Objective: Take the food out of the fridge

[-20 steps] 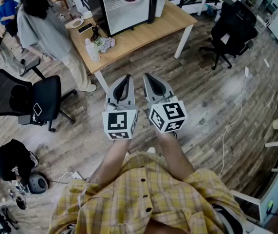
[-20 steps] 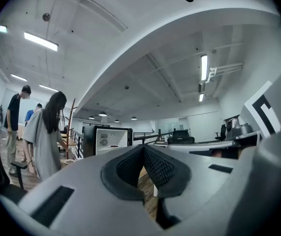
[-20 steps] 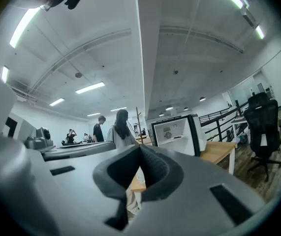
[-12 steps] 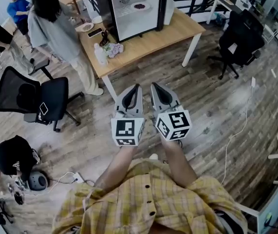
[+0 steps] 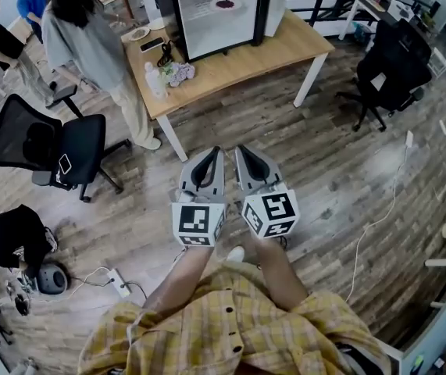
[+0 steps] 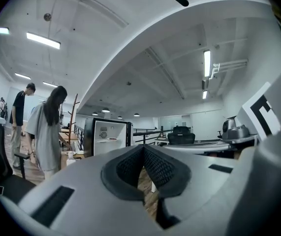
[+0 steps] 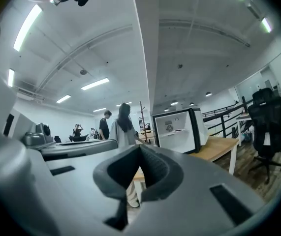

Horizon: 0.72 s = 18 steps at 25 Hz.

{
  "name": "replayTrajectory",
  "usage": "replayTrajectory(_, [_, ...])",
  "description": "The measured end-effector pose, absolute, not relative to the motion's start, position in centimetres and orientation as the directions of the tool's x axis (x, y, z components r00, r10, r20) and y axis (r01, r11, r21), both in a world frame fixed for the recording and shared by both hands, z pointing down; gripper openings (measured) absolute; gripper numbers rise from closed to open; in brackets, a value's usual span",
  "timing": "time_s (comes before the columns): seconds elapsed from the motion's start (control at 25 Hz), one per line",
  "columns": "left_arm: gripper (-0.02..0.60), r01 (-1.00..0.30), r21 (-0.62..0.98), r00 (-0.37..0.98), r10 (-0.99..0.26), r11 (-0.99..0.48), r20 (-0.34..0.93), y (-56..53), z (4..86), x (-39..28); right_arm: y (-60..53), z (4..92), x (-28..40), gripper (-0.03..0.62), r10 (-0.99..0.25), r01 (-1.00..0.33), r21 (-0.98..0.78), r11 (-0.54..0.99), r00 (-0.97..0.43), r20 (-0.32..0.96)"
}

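A small black fridge [image 5: 219,14] stands open on a wooden table [image 5: 277,49] ahead, its white inside facing me. On its shelf lies a plate of dark food [image 5: 225,5]. The fridge also shows in the left gripper view [image 6: 108,136] and the right gripper view [image 7: 179,129]. My left gripper [image 5: 213,153] and right gripper [image 5: 242,151] are held side by side over the wooden floor, well short of the table. Both point level at the fridge. The pads of the left gripper [image 6: 142,149] and the right gripper [image 7: 140,149] meet with nothing between them.
A person in grey [image 5: 82,45] stands at the table's left end, beside a bottle [image 5: 155,80] and small items. A black office chair [image 5: 43,147] is at left, another [image 5: 390,61] at right. A cable [image 5: 379,201] runs across the floor; a crouched person [image 5: 12,244] is at lower left.
The view has shifted a little, and the fridge and table have shifted slightly in it. Both grippers stay side by side and shut, now a bit lower in the picture.
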<state>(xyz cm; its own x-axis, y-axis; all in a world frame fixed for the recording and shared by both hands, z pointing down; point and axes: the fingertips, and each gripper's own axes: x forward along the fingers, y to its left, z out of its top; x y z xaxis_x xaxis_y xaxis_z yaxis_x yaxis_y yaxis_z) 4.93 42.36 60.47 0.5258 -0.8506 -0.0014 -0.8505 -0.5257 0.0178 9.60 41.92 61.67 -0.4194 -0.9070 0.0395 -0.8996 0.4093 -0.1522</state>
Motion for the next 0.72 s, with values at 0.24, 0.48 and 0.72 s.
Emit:
replayTrajectory(0.24, [0.007, -0.839, 0.019, 0.545, -0.838, -0.544, 0.027, 37.8, 62.1, 6.8, 37.3, 62.4, 11.0, 0.005, -0.916, -0.912, -0.122, 0.391, -0.399, 0.046])
replayTrajectory(0.48, [0.007, -0.842, 0.018, 0.540, -0.842, -0.539, 0.009, 28.8, 61.2, 6.6, 28.9, 61.4, 10.7, 0.005, -0.917, -0.913, -0.109, 0.393, -0.398, 0.027])
replayTrajectory(0.72, [0.008, -0.839, 0.031, 0.543, -0.840, -0.543, 0.003, 19.7, 60.1, 5.7, 20.1, 60.8, 10.3, 0.006, -0.921, -0.917, -0.120, 0.379, -0.387, 0.046])
